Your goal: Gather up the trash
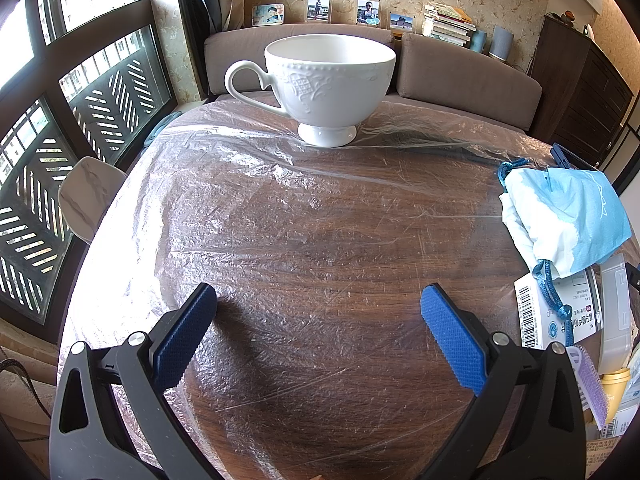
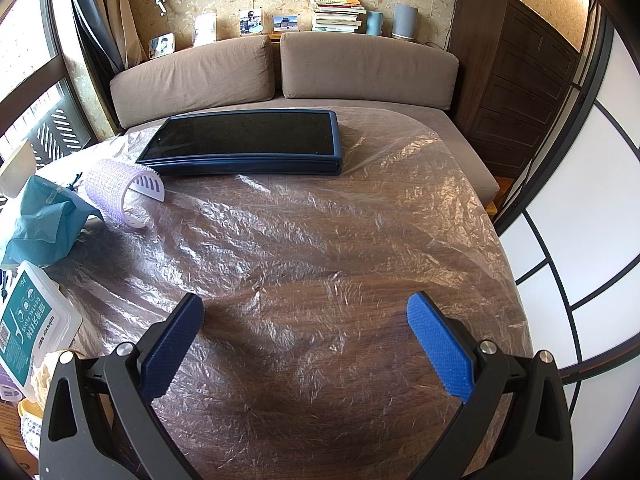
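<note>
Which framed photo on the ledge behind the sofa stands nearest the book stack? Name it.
The small landscape photo showing a building under blue sky. It stands right beside the book stack; the portrait photos stand farther left.

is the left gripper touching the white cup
Apart. The left wrist view shows the left gripper with jaws wide open and a broad stretch of plastic-covered table between it and the white cup.

1 white cup (image 1: 330, 88), 1 black tray (image 2: 248, 140), 2 sofa cushions (image 2: 192, 76), 1 purple roller (image 2: 116, 192)
</note>
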`<move>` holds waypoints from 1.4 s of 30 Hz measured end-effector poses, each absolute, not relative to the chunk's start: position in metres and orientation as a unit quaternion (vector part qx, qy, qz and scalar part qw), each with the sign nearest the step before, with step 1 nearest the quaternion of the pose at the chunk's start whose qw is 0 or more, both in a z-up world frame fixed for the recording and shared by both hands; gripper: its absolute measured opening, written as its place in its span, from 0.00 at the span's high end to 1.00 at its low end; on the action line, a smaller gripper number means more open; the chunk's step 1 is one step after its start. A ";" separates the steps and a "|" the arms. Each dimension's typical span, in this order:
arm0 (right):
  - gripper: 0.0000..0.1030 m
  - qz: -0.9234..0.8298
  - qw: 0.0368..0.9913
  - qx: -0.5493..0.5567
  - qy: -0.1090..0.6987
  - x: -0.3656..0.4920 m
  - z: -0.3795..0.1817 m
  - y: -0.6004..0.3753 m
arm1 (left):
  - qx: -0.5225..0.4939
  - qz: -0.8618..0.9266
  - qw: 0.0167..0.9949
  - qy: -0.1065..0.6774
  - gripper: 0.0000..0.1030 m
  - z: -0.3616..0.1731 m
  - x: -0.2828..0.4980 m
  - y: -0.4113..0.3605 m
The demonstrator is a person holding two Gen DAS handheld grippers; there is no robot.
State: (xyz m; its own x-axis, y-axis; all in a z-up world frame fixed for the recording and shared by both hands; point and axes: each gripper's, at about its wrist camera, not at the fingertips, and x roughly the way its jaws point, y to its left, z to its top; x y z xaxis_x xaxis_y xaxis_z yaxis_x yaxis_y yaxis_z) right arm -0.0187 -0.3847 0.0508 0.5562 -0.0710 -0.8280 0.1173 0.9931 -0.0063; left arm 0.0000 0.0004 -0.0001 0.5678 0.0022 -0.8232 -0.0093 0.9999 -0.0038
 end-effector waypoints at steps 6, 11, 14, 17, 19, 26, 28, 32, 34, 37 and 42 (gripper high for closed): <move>0.04 -0.053 0.882 0.025 0.468 -0.019 0.051 -0.385 | -0.004 0.003 0.885 0.465 0.01 0.000 0.000 0.000; 0.03 -0.053 0.882 0.025 0.468 -0.019 0.051 -0.385 | -0.004 0.003 0.885 0.465 0.01 0.000 0.000 0.001; 0.04 -0.053 0.882 0.025 0.468 -0.018 0.051 -0.385 | -0.004 0.003 0.885 0.465 0.01 0.000 0.000 0.000; 0.04 -0.053 0.882 0.025 0.468 -0.018 0.052 -0.384 | -0.004 0.003 0.885 0.465 0.01 0.000 0.000 0.000; 0.04 -0.053 0.882 0.025 0.468 -0.018 0.052 -0.384 | -0.004 0.003 0.885 0.465 0.01 0.000 0.000 0.000; 0.04 -0.065 0.880 0.032 0.470 -0.014 0.057 -0.387 | -0.005 0.006 0.886 0.464 0.01 0.000 0.000 0.001; 0.04 -0.072 0.880 0.046 0.467 -0.013 0.064 -0.395 | -0.006 0.015 0.886 0.464 0.01 0.001 -0.001 0.005; 0.04 -0.076 0.898 0.064 0.428 -0.029 0.105 -0.411 | -0.025 0.025 0.899 0.436 0.01 0.021 -0.014 0.019; 0.04 -0.061 0.907 0.080 0.410 -0.046 0.127 -0.410 | -0.043 0.011 0.907 0.418 0.01 0.040 -0.030 0.023; 0.04 -0.021 0.908 0.117 0.402 -0.080 0.145 -0.399 | -0.051 -0.015 0.918 0.393 0.01 0.062 -0.056 0.017; 0.04 0.020 0.895 0.118 0.430 -0.124 0.140 -0.360 | -0.042 -0.100 0.918 0.382 0.01 0.077 -0.104 -0.021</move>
State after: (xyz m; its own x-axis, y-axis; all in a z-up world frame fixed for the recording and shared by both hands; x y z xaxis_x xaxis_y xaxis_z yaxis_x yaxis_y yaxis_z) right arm -0.1237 -0.3598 0.1397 0.6291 0.1364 -0.7653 0.0660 0.9716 0.2274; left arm -0.1036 -0.0210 0.0767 0.6877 -0.2157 -0.6932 0.1511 0.9765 -0.1539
